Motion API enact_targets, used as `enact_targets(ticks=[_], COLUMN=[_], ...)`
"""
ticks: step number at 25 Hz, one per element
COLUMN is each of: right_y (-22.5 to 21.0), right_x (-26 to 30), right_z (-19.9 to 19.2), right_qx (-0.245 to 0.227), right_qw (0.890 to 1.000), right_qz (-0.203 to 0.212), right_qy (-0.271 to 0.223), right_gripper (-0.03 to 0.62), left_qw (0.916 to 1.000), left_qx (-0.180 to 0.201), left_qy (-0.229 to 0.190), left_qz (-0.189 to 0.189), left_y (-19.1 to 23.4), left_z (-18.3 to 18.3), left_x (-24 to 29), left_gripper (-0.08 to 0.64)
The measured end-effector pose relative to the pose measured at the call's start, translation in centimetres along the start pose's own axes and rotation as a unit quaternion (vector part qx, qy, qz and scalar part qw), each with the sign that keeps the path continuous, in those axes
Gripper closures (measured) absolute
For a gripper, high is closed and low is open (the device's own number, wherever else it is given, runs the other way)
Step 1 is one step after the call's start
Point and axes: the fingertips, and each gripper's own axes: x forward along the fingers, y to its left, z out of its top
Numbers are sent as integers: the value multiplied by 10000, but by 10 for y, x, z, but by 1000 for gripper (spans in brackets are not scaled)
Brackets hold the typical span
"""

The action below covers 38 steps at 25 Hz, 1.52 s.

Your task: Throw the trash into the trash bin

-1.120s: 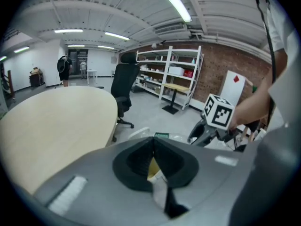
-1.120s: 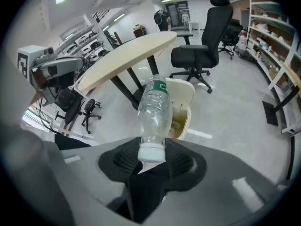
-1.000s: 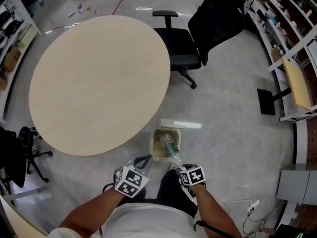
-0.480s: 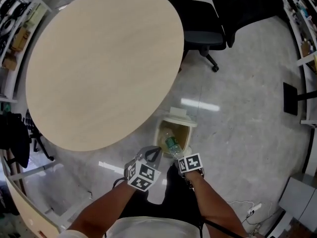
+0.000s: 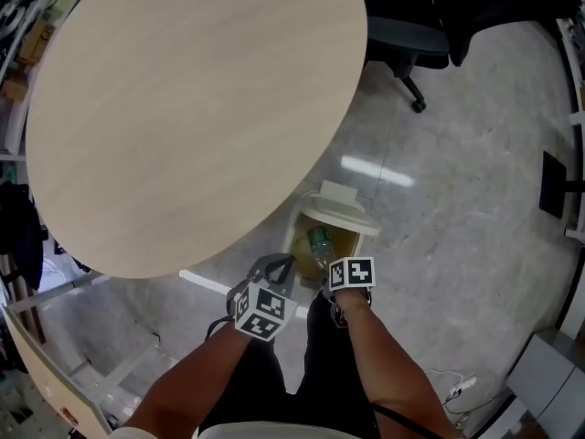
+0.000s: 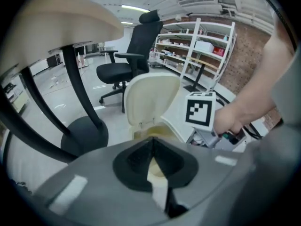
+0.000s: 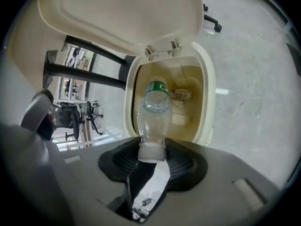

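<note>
So the right gripper (image 7: pixel 151 150) has the bottle (image 7: pixel 154 114) clamped between its jaws by the whitish near end. The rest sticks straight out ahead of it, clear plastic with a green band at the far tip. That tip hangs over the open mouth of the bin (image 7: pixel 208 102), which sits on the floor (image 7: pixel 254 79) right in front of and below this gripper. I can't tell whether the tip actually dips below the rim. The bin is cream-coloured, its lid (image 7: pixel 122 13) is flipped up on the side away from the gripper, and a bit of scrap (image 7: pixel 181 94) lies at the bottom past the bottle's tip. The left gripper (image 6: pixel 151 142) is just to the left of the right one, jaws closed tip to tip with nothing in them, pointing at the same bin from the near side. In its own view the raised lid stands right ahead. The right gripper's marker cube (image 6: pixel 200 109) is off to its right, with the person's hand (image 6: pixel 235 119) behind it. The round desk (image 5: pixel 183 108) is ahead and to the left of both grippers, its edge close to the bin. Its dark legs show up to the left of the left gripper. A black chair (image 6: pixel 126 69) stands further ahead of the left gripper, beyond the bin.
</note>
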Motion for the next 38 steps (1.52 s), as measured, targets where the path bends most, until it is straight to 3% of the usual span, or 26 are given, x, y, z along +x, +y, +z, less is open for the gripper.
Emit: enact_targets(ticks=[6,11,13,18,20,23,28,31,35,38], right_y=[5,-4,1,8,14,26,47,64,110,137], right_x=[24,34,35,18,8,-13,-61,-104,-176,-230], right_z=[28,39,40,33,29,21,24,24,19,6], right_qx=[-214,41,8,29,52,113,-7,-176,-447,-541], right_qw=[9993,9982,9982,9979,9970,9934,9815,9710,9481,9321], right_qz=[-125,-168,-95,-77,33,254,406,442,655,537], right_qy=[-293,-570,-590,-647,-767,-1116,-1870,-2341,-3080,-3540], right_gripper=[430,428,364,354,357,461,589,589,589,589], left_qw=[10000,10000,9999,9997,9995,9989,9950,9925,9886,9824], left_qx=[73,-26,-15,42,97,141,560,698,831,998], left_qy=[37,77,80,86,114,147,-188,-491,-792,-1091], left_qz=[-4,-39,-60,-215,-292,-433,-805,-878,-978,-1144], left_y=[5,3,4,0,-4,-14,-25,-25,-19,-17], left_z=[-17,-30,-32,-28,-29,-28,1,25,53,81], left_x=[15,23,21,14,10,-6,-48,-76,-117,-155], left_gripper=[551,552,551,551,551,551,551,551,552,551])
